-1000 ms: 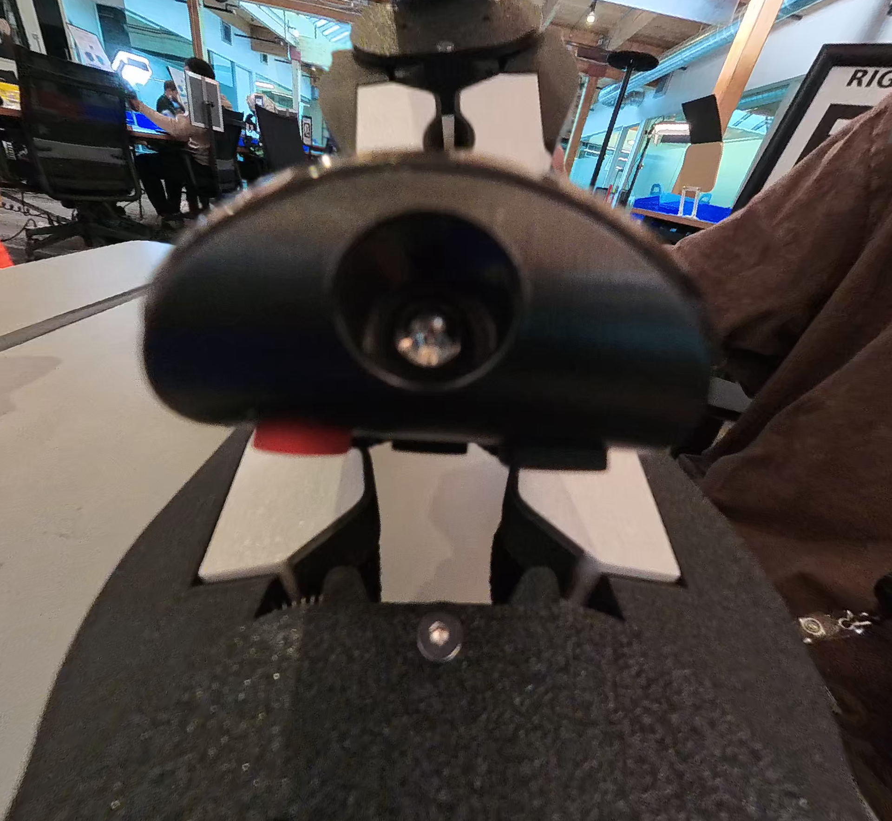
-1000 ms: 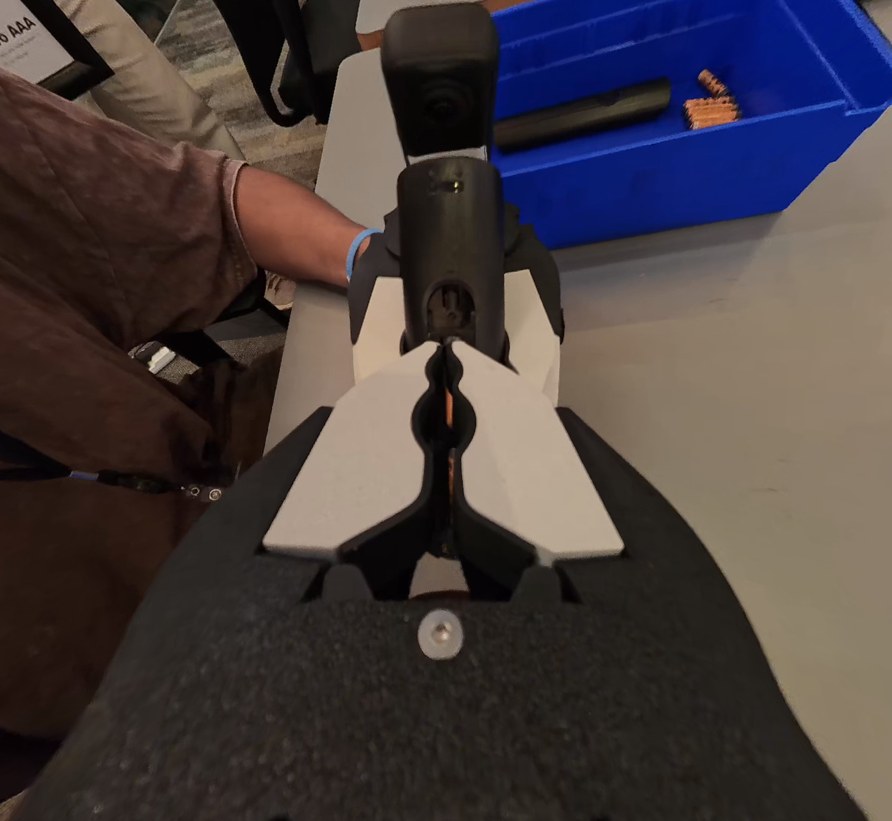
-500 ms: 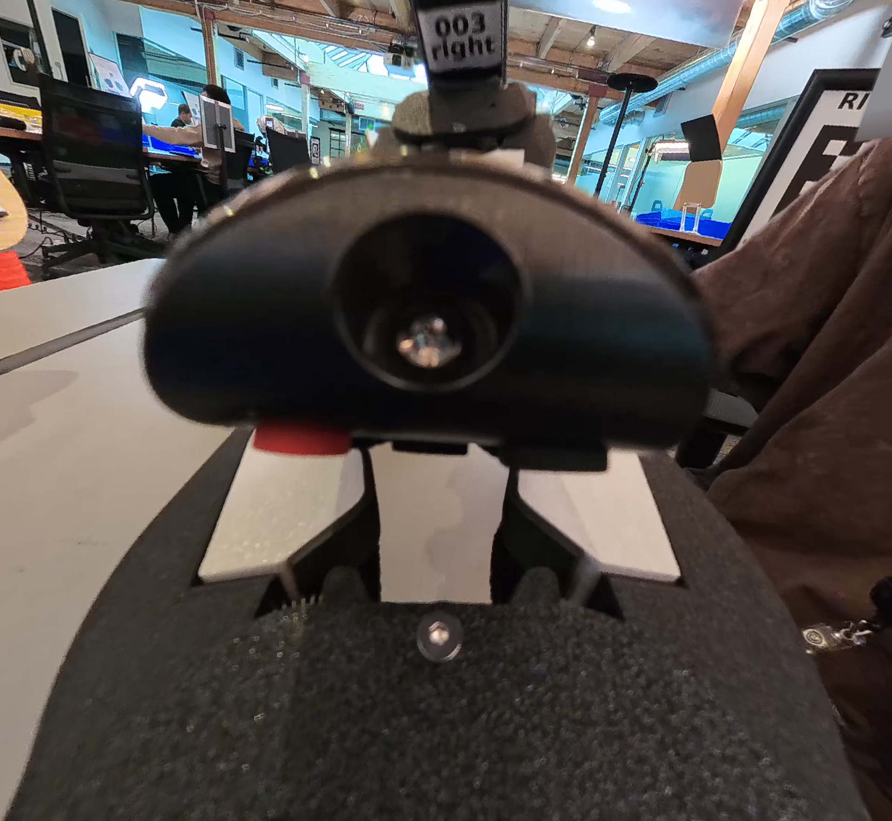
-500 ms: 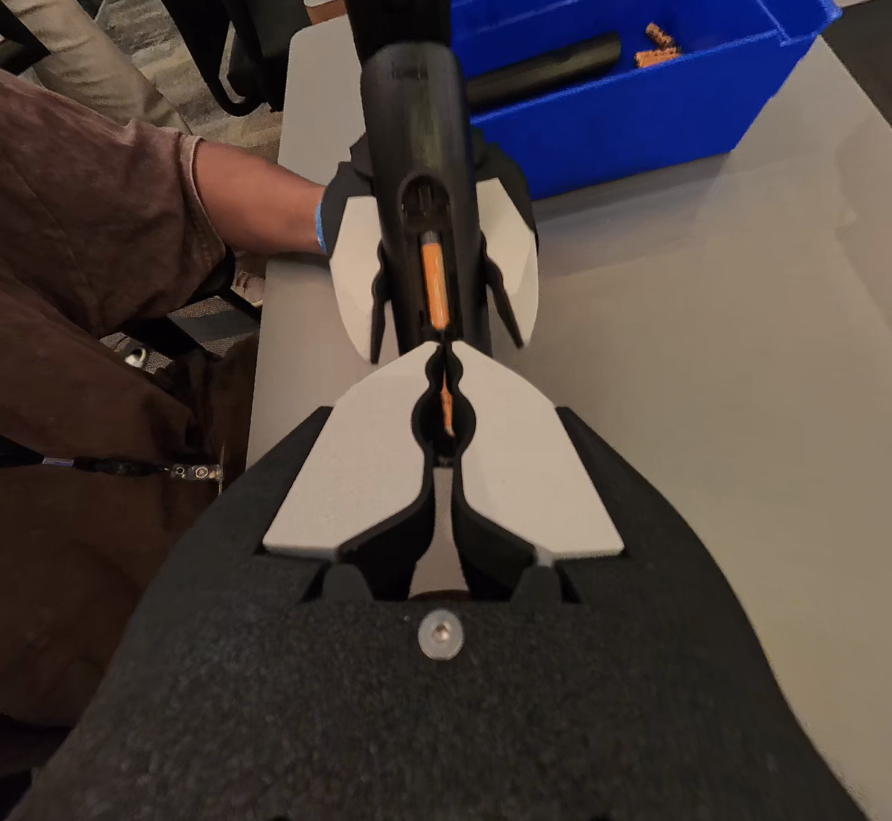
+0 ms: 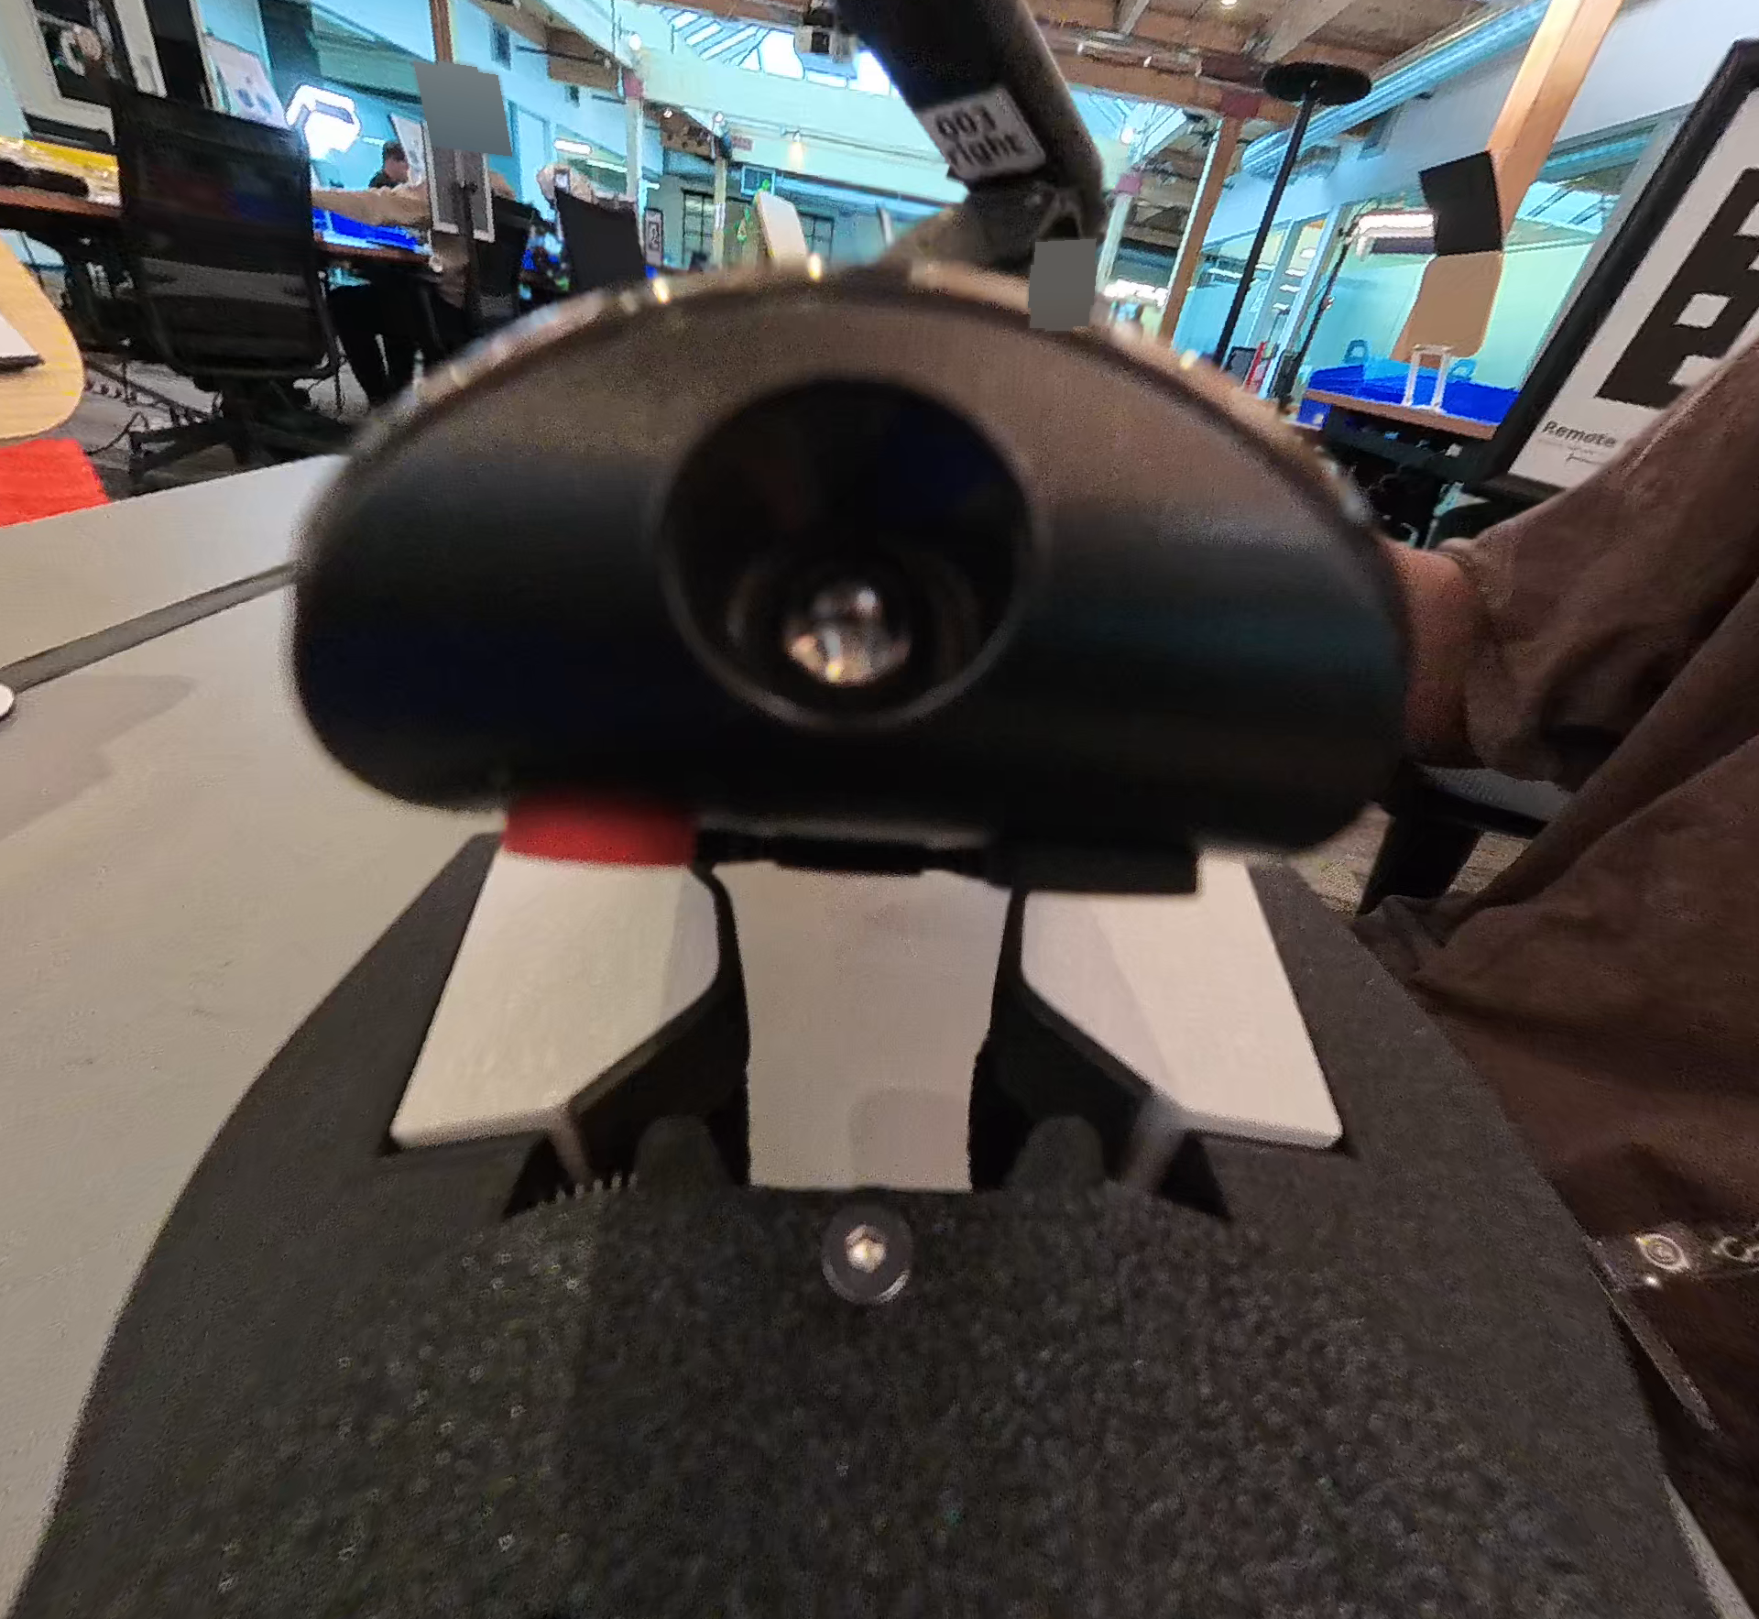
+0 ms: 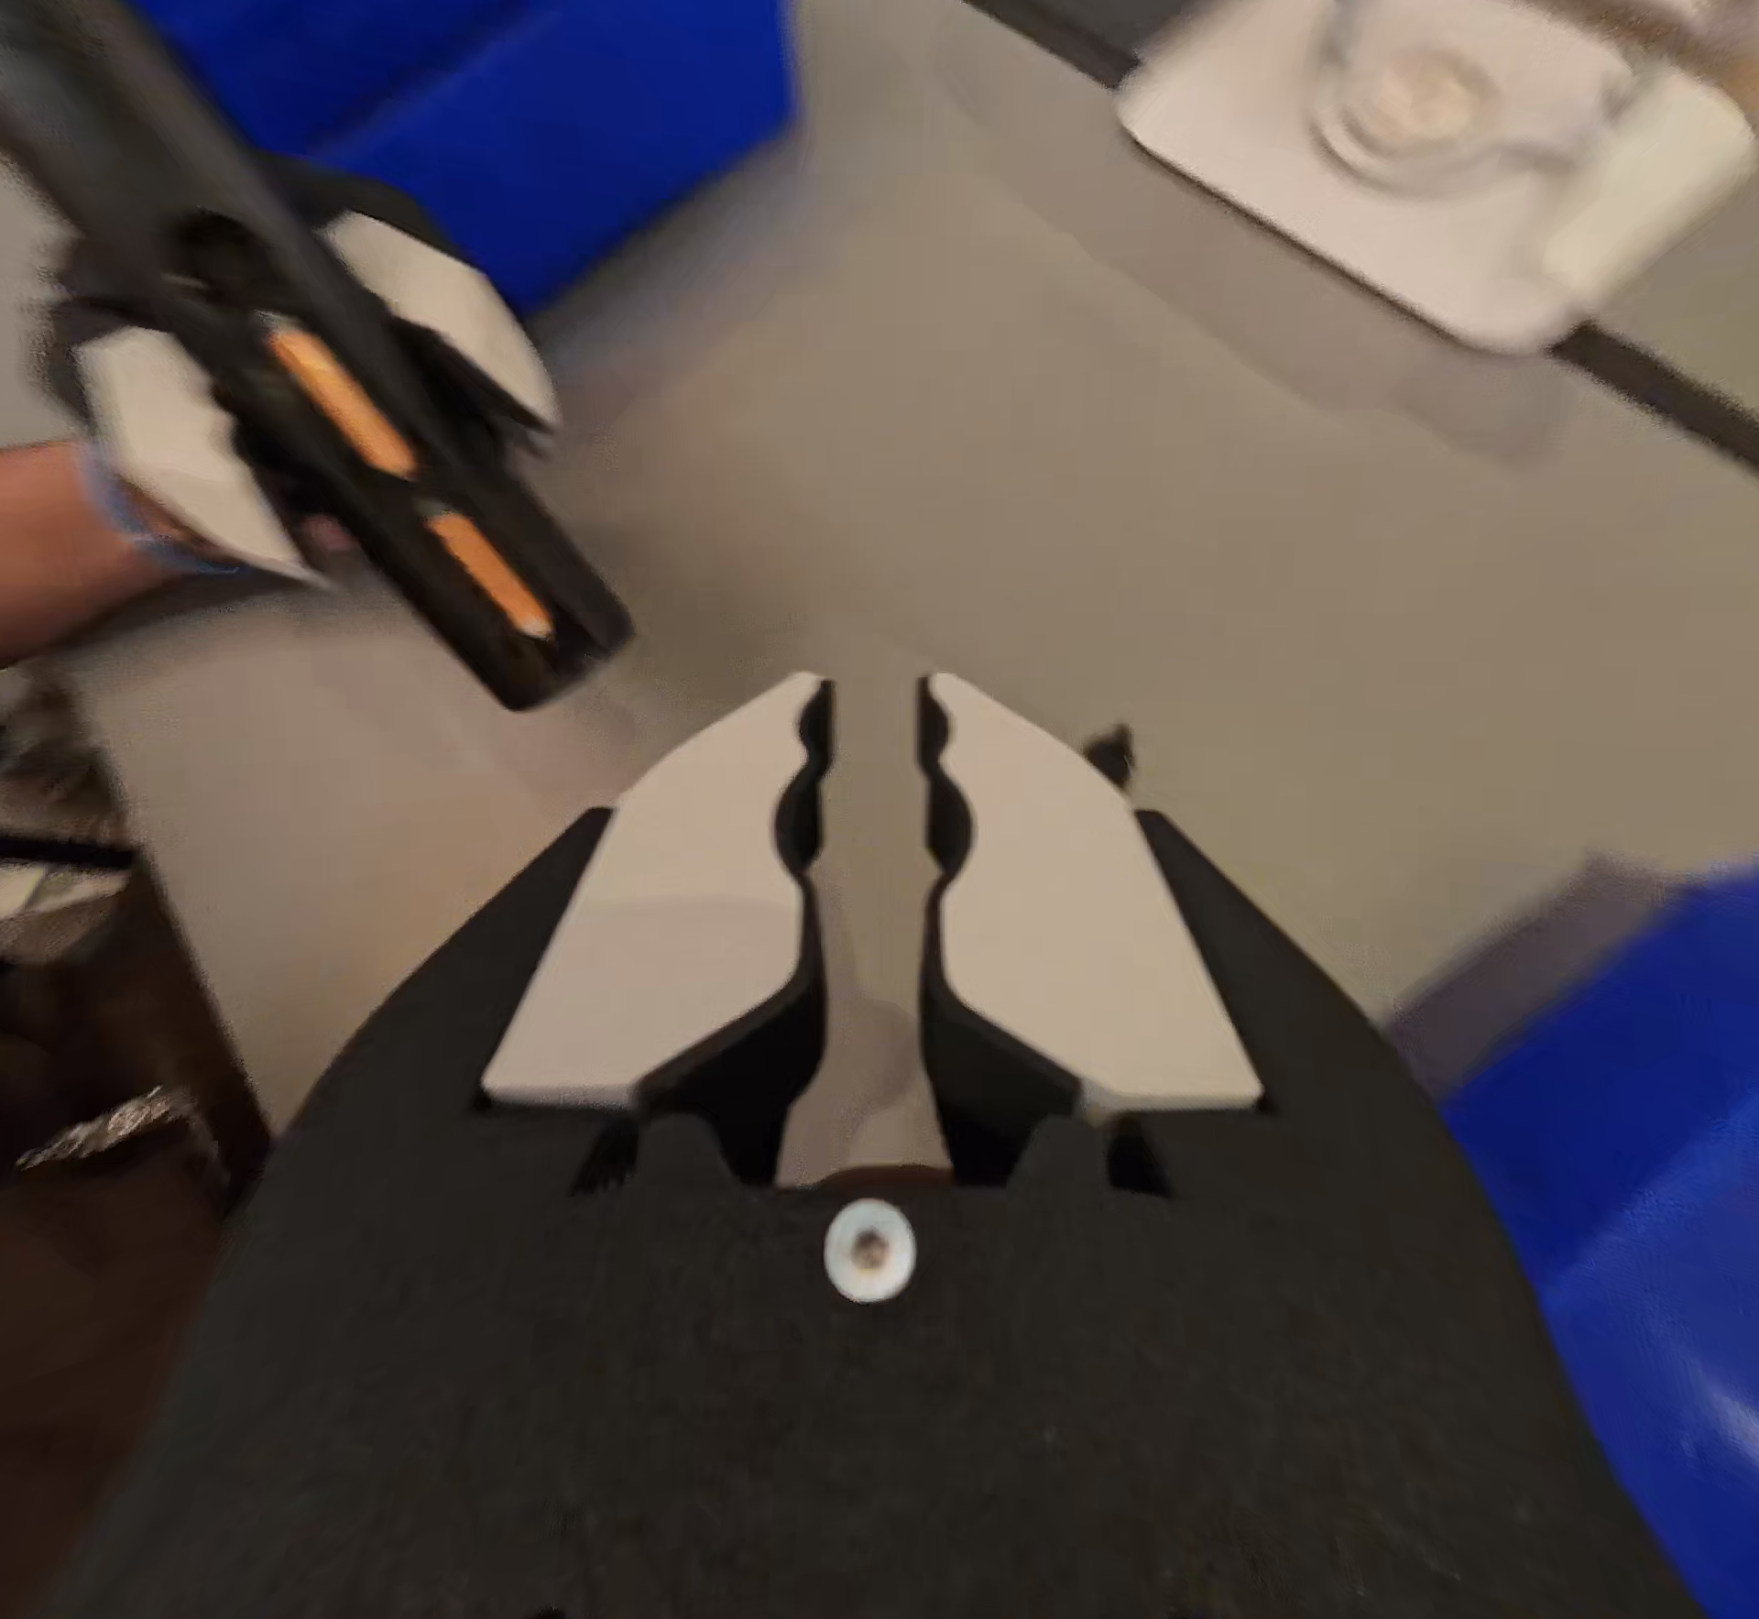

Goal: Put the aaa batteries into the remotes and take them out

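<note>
We found the left gripper (image 6: 286,393) clamped on a black remote (image 6: 381,431), its pale fingers (image 6: 447,317) pressed against either side of the body in the right wrist view, which was blurred throughout. The remote pointed down toward the grey table (image 6: 1047,526) with its battery bay uncovered, and two orange AAA batteries (image 6: 490,574) lay end to end inside it, one nearer the free end, the other (image 6: 338,402) up between the gripping fingers. In the left wrist view the remote's end (image 5: 838,583) filled the middle of the frame, too close to be sharp, hiding the fingertips; only the rear parts of the fingers (image 5: 571,1002) showed beneath it, set apart by the width of the remote. The right gripper (image 6: 874,693) hung over bare table just beside the remote's free end, not touching it, its fingers (image 6: 704,888) a little spread with nothing between them. Behind the remote stood a blue bin (image 6: 533,50); we could not tell what lay in it. A corner of a second blue bin (image 6: 1618,1145) showed at the lower right, and a white tray (image 6: 1428,174) carrying a clear glass object sat at the far edge. A person's brown sleeve (image 5: 1618,717) showed at the right of the left wrist view.
</note>
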### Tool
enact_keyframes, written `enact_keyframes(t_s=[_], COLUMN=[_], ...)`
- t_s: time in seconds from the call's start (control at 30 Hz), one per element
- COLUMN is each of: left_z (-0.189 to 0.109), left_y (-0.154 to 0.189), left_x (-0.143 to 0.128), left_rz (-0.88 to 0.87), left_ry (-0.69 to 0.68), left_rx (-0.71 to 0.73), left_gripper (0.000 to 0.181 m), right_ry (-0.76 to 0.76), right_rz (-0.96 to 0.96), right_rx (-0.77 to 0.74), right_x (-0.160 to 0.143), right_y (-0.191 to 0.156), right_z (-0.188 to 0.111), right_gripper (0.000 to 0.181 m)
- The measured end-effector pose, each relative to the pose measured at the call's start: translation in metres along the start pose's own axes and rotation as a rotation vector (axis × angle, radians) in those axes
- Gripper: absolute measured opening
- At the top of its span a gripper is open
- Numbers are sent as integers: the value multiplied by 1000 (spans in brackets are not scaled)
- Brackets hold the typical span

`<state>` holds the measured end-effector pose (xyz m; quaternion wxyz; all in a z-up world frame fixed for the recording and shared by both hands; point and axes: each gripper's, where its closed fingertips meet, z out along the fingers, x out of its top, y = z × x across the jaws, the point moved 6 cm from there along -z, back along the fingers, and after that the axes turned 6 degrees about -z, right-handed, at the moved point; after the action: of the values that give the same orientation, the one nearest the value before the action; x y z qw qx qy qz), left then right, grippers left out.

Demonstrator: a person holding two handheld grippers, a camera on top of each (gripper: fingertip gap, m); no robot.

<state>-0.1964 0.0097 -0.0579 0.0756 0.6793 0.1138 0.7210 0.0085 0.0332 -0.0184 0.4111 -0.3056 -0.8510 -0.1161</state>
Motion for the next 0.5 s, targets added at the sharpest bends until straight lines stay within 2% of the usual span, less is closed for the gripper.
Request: enact_keyframes(t_s=[0.03, 0.13, 0.23, 0.3, 0.4, 0.5], left_z=[0, 1, 0, -1, 0, 1], left_y=[-1, -2, -1, 0, 0, 1], left_x=[-1, -3, -2, -1, -1, -3], left_rz=[-3, -19, -28, -33, -41, -56], left_ry=[-9, -10, -5, 0, 0, -4], left_rx=[7, 1, -9, -17, -29, -41], left_gripper=[60, 60, 60, 60, 60, 60], right_ry=[-50, -151, -183, -132, -177, -208], right_rz=[63, 154, 260, 327, 262, 236], right_rx=[-72, -208, -335, -316, -383, -382], right_x=[-16, -65, -108, -120, -125, -124], right_y=[3, 0, 10, 8, 11, 11], right_z=[2, 23, 37, 40, 39, 50], right_gripper=[27, 37, 37, 35, 28, 29])
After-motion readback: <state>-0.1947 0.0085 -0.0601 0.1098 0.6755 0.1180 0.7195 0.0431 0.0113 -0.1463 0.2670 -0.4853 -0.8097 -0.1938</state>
